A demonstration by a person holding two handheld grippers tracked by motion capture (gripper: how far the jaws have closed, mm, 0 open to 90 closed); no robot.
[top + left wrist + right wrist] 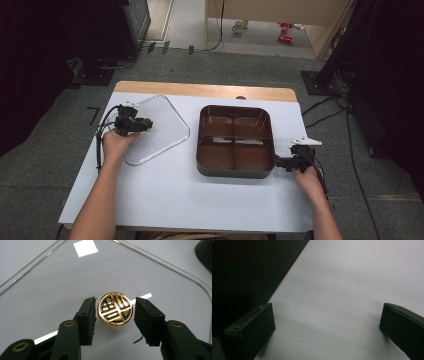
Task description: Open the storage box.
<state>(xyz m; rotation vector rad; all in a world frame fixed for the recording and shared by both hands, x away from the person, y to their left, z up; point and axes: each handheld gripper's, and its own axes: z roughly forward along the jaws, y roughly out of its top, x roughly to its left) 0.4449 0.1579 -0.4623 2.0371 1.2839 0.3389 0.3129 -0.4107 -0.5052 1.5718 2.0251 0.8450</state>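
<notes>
Left gripper view, nearest first: left tongs (115, 305) spread apart, one black jaw on each side of a round gold knob (115, 309), a thin gap showing on both sides, so not yet pressing. Beyond the knob, the clear lid (75, 277) it belongs to, lying flat on the desk, with its raised rim running off toward the far corners of the picture.

Right gripper view: right tongs (327, 315) wide open with nothing between the jaws, held low over bare white desk (342, 277), with the dark wall of the tray (242, 270) just beside one jaw.

High view, from the near edge outward: two forearms coming in, the left hand (116, 142) over the lid toward the desk's left edge, the right hand near the right edge, just off the tray's near right corner. Further on, the brown four-compartment tray (235, 170) in the middle of the desk, open and apparently empty, well apart from the lid.

Judging by looks: lid thin, light, fairly stiff, smooth and slippery, likely to scratch or crack if dropped. Best hold: the knob, squarely across its sides, the one raised part on a flat sheet. Glossy metal, so needs a firm, centred pinch; likely to tilt and swing if gripped off-centre.
</notes>
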